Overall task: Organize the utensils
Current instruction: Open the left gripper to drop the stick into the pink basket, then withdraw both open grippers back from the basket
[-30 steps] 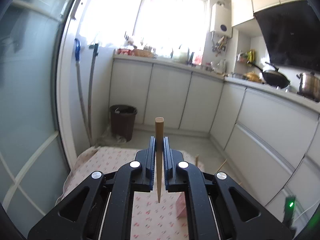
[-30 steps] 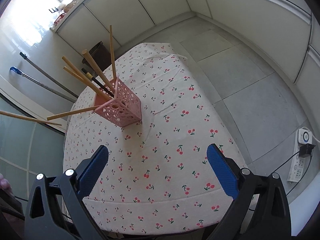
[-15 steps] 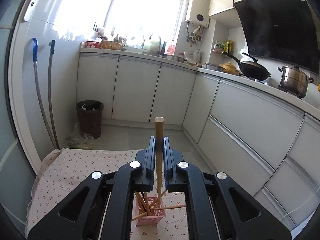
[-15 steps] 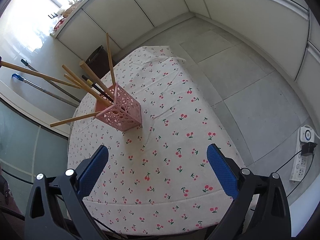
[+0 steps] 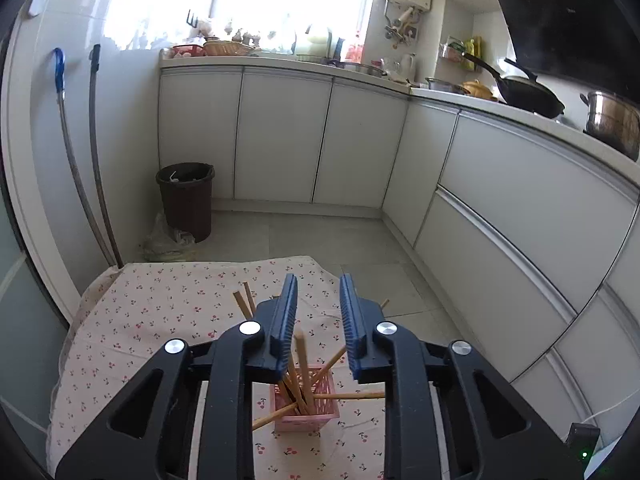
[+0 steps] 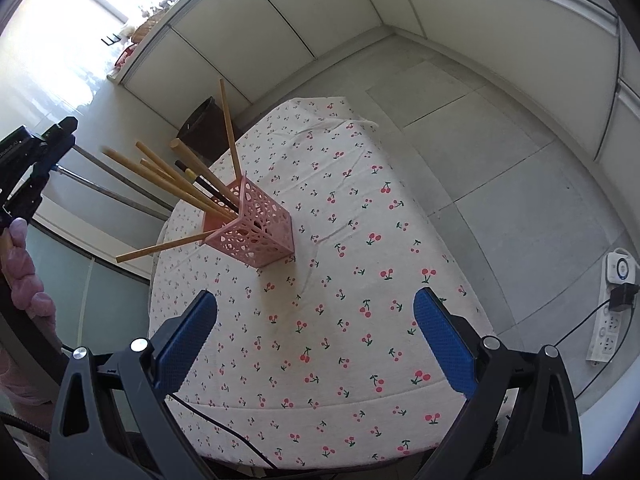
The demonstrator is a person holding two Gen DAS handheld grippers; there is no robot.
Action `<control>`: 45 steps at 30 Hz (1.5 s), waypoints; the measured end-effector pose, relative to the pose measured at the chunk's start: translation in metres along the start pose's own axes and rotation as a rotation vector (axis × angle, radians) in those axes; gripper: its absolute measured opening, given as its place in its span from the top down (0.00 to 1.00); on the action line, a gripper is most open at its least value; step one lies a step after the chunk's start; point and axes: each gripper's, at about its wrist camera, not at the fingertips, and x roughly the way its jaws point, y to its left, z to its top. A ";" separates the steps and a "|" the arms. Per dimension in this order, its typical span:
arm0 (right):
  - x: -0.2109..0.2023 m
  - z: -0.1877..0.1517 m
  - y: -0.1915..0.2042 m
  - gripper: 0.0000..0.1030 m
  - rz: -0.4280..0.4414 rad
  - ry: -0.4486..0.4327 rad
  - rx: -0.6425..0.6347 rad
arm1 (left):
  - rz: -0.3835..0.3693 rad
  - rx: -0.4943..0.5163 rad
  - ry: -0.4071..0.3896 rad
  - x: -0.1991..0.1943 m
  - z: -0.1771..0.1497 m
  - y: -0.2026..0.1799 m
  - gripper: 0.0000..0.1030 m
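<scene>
Pink lattice holder standing upright on cherry-print surface, filled with wooden chopsticks leaning at splayed angles; one dark stick among them. Holder base partly hidden behind left tool in left wrist view; stick tips cut off there by tool fingers. Left tool above holder, pads spread apart, gripping nothing, one thick stick rising between them. Right tool nearer the surface edge, well apart from holder, spread wide, empty. Brown bin on floor beyond.
</scene>
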 end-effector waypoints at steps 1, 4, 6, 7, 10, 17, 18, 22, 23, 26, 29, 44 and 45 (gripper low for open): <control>-0.002 0.000 0.000 0.07 -0.001 -0.007 -0.003 | -0.001 -0.017 -0.011 -0.005 0.000 0.005 0.71; -0.008 0.001 0.004 0.07 -0.003 -0.034 -0.019 | -0.007 -0.046 -0.038 -0.024 0.002 0.013 0.68; -0.016 0.001 0.009 0.07 0.013 -0.063 -0.031 | -0.017 -0.051 -0.058 -0.040 0.004 0.015 0.67; -0.023 0.001 0.014 0.07 0.016 -0.087 -0.046 | -0.021 -0.046 -0.072 -0.049 0.004 0.015 0.64; -0.045 -0.001 0.032 0.07 0.019 -0.165 -0.098 | -0.027 -0.019 -0.095 -0.072 0.002 0.009 0.50; -0.086 -0.012 0.059 0.07 -0.008 -0.293 -0.162 | 0.006 0.028 -0.110 -0.103 -0.028 0.000 0.32; -0.090 -0.014 0.060 0.07 -0.017 -0.298 -0.163 | 0.012 0.030 -0.111 -0.106 -0.033 -0.001 0.30; -0.105 -0.020 0.060 0.07 -0.046 -0.311 -0.145 | 0.024 0.028 -0.115 -0.114 -0.048 -0.003 0.22; -0.108 -0.021 0.060 0.07 -0.048 -0.314 -0.140 | 0.026 0.034 -0.115 -0.116 -0.050 -0.004 0.21; -0.117 -0.024 0.061 0.07 -0.057 -0.326 -0.125 | 0.055 0.059 -0.120 -0.123 -0.057 -0.009 0.18; -0.126 -0.028 0.064 0.07 -0.076 -0.346 -0.116 | 0.083 0.063 -0.132 -0.131 -0.062 -0.011 0.07; -0.133 -0.048 0.072 0.07 -0.310 -0.407 -0.151 | 0.103 0.103 0.002 -0.128 -0.097 -0.011 0.07; -0.133 -0.049 0.072 0.07 -0.317 -0.404 -0.156 | 0.105 0.095 0.002 -0.129 -0.099 -0.010 0.07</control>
